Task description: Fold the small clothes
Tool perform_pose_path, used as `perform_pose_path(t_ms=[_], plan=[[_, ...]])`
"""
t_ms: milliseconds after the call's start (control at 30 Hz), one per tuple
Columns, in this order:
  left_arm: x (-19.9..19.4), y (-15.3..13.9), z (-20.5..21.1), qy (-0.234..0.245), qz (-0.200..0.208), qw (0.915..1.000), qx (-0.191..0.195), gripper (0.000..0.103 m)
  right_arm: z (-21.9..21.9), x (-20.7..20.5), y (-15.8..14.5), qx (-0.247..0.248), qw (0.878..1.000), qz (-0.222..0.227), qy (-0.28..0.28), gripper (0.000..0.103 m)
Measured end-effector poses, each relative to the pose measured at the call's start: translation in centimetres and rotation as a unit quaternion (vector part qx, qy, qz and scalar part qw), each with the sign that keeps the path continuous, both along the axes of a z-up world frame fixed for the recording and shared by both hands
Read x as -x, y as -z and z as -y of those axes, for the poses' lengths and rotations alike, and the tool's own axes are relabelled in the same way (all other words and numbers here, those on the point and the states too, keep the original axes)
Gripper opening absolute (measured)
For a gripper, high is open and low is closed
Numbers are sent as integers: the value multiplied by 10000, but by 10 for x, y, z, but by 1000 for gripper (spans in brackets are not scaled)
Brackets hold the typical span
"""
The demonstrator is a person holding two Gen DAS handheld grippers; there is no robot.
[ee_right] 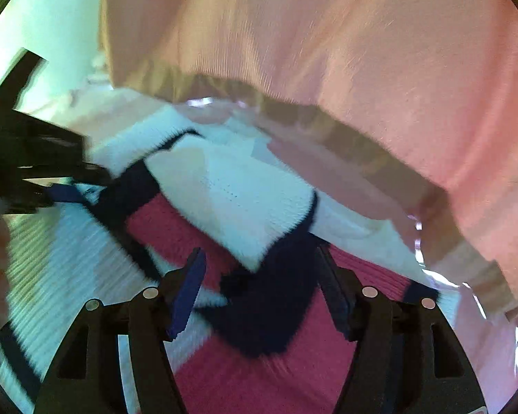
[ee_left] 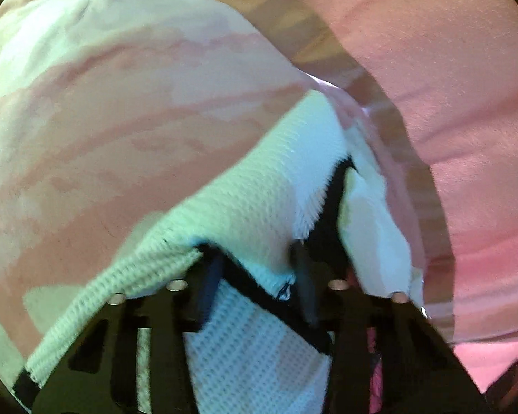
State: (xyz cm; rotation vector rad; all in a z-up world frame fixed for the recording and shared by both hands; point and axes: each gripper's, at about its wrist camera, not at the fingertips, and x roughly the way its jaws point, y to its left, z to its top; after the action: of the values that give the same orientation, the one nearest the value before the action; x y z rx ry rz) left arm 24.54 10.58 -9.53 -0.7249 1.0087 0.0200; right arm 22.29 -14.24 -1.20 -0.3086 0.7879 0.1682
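My left gripper point(ee_left: 255, 276) pinches a fold of the white waffle-knit garment point(ee_left: 252, 200) with navy trim, which lies on a pink patterned cloth point(ee_left: 103, 110); my right gripper point(ee_right: 262, 283) stands spread over the garment's navy band point(ee_right: 269, 310) and a magenta knit point(ee_right: 245, 379), its pads touching neither. The thin pinch could slip, or the right jaws could catch both layers and drag the magenta piece along, spoiling the fold. Count: two grippers, one white garment, one magenta knit.
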Motion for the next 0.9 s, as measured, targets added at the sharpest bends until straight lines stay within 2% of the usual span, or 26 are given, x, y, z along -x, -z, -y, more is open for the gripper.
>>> perform_pose_path(t_ms=[67,100,133,200,233,300,333,367,433,500,567,600,633,667,700,733,833,900], plan=[[-1,-2,0,23,1,9997,-234,23,4,-16,9,-44,9996,-230,162,8],[-1,-3,0,35,-5,9994,-335,19,13,-18,7,-209,9990,-278,291,7],[-2,-3,-1,20,-11,9992,-399,17,26,-18,0,-586,9971,-234,435,7],[-2,-3,-3,8,-41,9993,-363,17,70,-6,-23,-1662,9820,-71,897,7],[-2,-2,-4,11,-42,9996,-279,17,104,6,-32,-2456,9622,-112,1176,7],[0,-1,-4,81,-84,9998,-187,17,149,26,-29,-3339,9275,-340,1644,8],[1,-2,-1,81,-84,9995,-299,17,167,35,-22,-3551,9146,-491,1870,8],[2,-3,0,88,-69,9991,-411,17,186,44,-8,-3534,9083,-702,2127,16],[3,-3,3,99,-43,9986,-524,18,205,53,10,-3427,9064,-986,2266,17],[5,-5,4,73,-52,9985,-538,19,231,64,27,-3702,8883,-1203,2438,17],[10,-8,2,17,-79,9991,-428,18,242,68,29,-3854,8803,-1189,2497,18],[14,-9,2,-13,-90,9994,-347,19,240,68,26,-3806,8845,-1153,2438,20],[17,-9,1,-36,-115,9996,-269,20,235,66,21,-3619,8956,-1088,2347,28],[20,-10,2,-42,-133,9998,-169,21,225,65,13,-3293,9128,-961,2217,35],[23,-10,3,-6,-143,9998,-105,22,218,63,7,-3024,9256,-848,2111,51],[24,-10,7,51,-170,9998,-43,25,209,60,1,-2710,9390,-686,2003,59],[18,-4,22,330,-191,9990,251,26,202,50,-5,-2251,9556,-453,1849,59],[11,-1,27,389,-141,9989,228,24,207,42,-1,-2297,9558,-512,1762,35]])
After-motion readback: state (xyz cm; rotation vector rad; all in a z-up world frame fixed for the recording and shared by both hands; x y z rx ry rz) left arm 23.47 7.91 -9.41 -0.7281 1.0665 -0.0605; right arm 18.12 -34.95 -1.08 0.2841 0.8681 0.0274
